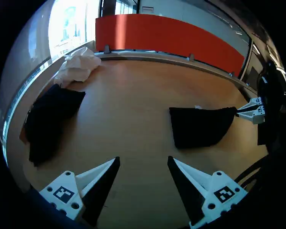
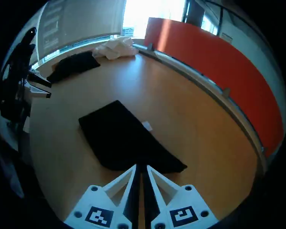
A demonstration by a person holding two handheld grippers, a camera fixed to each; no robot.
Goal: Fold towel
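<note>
- On a wooden table (image 2: 204, 126), the right gripper (image 2: 142, 170) is pinching the near edge of the black towel (image 2: 122, 139), its fingers pressed almost together on the cloth. The towel is lying flat at mid-table.
- The left gripper (image 1: 143, 162) is hovering with its fingers spread wide, gripping nothing and well apart from the towel.
- Likely trouble: with one edge held, a pull is apt to be dragging or bunching the towel rather than folding it. The thin bite could also be slipping free.
- A small white tag (image 2: 147, 125) is poking out at the towel's side.
- A dark cloth heap (image 1: 47, 122) and a white cloth (image 1: 80, 65) are sitting toward the window end, near the orange partition (image 1: 173, 38). Both are well clear of the towel, with bare wood lying between the left gripper and the towel.
</note>
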